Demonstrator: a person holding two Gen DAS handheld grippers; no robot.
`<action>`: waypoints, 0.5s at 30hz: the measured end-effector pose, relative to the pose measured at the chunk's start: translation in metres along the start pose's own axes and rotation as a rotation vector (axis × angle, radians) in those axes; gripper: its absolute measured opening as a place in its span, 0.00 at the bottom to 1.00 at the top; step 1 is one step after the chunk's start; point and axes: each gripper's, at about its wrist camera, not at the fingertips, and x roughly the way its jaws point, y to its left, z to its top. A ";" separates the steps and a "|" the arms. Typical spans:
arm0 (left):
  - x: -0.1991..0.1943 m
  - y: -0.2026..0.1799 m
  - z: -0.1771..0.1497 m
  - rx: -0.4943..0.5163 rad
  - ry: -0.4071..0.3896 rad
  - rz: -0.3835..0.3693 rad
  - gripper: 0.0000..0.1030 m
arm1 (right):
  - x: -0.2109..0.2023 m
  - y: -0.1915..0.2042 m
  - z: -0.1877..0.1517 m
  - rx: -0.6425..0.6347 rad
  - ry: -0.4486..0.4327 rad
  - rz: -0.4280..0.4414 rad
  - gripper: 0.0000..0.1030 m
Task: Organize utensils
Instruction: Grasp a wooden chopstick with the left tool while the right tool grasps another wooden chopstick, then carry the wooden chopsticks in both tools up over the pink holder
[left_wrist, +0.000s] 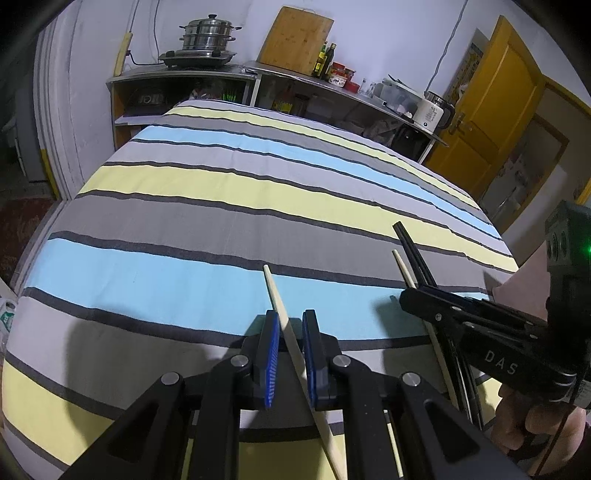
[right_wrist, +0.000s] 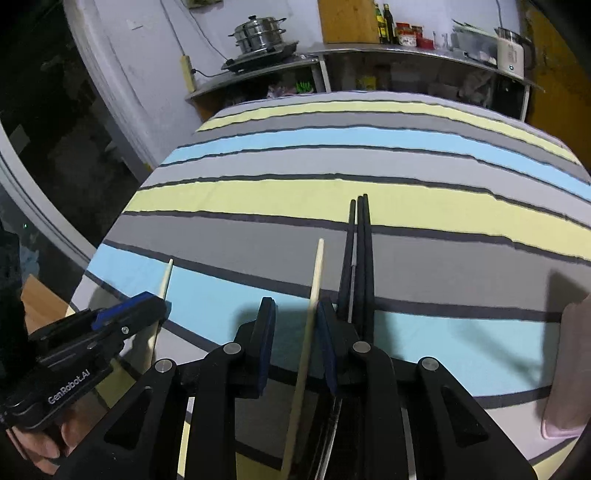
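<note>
Left jaws pinch a slim pale wooden chopstick (left_wrist: 280, 314); right jaws spread around another (right_wrist: 314, 295).

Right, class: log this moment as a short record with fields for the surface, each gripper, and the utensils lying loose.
surface: striped cloth covering the table
left gripper: nearly shut on a pale wooden chopstick
right gripper: jaws apart; a second pale chopstick runs between them, grip unclear
loose utensils: black chopsticks bunched beside the right gripper's outer finger
background: steel steamer pot on a shelf
</note>
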 end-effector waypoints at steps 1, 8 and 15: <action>0.000 0.000 0.000 0.000 0.000 0.000 0.12 | 0.001 0.001 0.001 -0.002 0.004 0.007 0.24; 0.006 0.003 0.010 -0.033 0.009 -0.007 0.12 | 0.009 0.000 0.014 -0.016 0.012 -0.001 0.24; 0.015 -0.005 0.020 -0.002 0.022 0.033 0.12 | 0.016 0.005 0.021 -0.054 0.017 -0.046 0.15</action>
